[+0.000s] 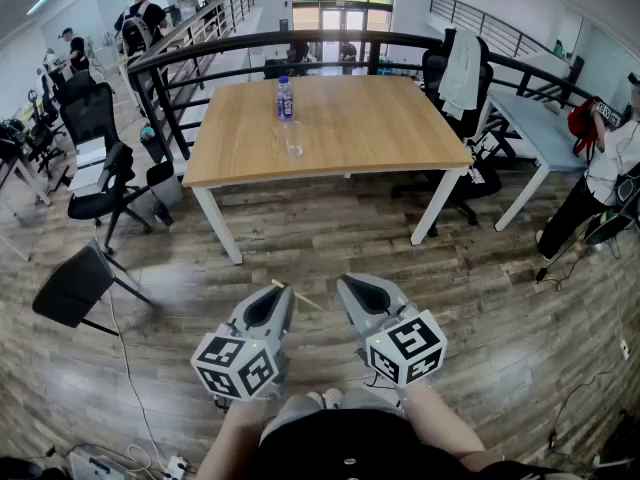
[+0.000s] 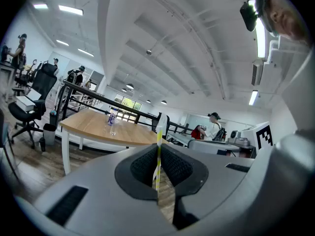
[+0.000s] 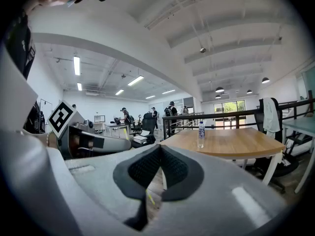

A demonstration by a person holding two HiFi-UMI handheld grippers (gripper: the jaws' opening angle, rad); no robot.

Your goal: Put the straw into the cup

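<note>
A thin yellow-and-white straw (image 2: 158, 154) stands upright between the jaws of my left gripper (image 2: 158, 144), which is shut on it. In the head view the straw (image 1: 300, 298) pokes out to the right of the left gripper (image 1: 283, 291). A clear cup (image 1: 293, 139) stands on the wooden table (image 1: 380, 133) well ahead of both grippers, just in front of a water bottle (image 1: 285, 98). My right gripper (image 1: 346, 281) hangs beside the left one over the floor, its jaws (image 3: 158, 149) shut with nothing in them. The cup (image 3: 201, 141) and the bottle (image 3: 201, 128) also show far off in the right gripper view.
Black office chairs (image 1: 95, 183) stand left of the table, and another chair (image 1: 455, 78) draped with a white cloth stands at its right. A black railing (image 1: 250, 43) runs behind it. A person (image 1: 610, 168) stands at the far right by a white table (image 1: 545, 128). Cables lie on the wooden floor (image 1: 330, 243).
</note>
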